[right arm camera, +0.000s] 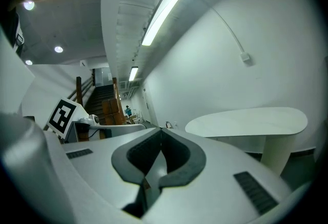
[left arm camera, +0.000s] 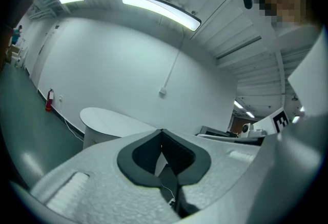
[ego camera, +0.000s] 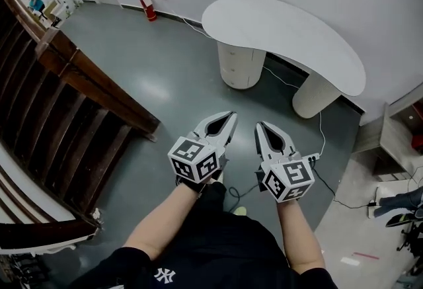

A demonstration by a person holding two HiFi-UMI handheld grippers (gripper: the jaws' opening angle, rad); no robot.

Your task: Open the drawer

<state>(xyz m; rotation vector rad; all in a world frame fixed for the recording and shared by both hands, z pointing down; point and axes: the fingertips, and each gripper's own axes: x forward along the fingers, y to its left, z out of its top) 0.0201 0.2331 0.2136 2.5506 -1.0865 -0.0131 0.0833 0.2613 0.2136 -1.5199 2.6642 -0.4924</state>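
Head view: you are holding the left claw (ego camera: 231, 114) and the right claw (ego camera: 259, 125) pinched together, both empty. The drawer unit (ego camera: 239, 64) is sitting at twelve o'clock, under the white bench (ego camera: 284, 30). Left gripper view: the bench is showing at nine o'clock. Right gripper view: it is showing at three o'clock.

Office lobby — white curved desk (ego camera: 284, 36), wooden staircase (ego camera: 59, 102), fire extinguisher (ego camera: 148, 7), grey floor (ego camera: 165, 76).
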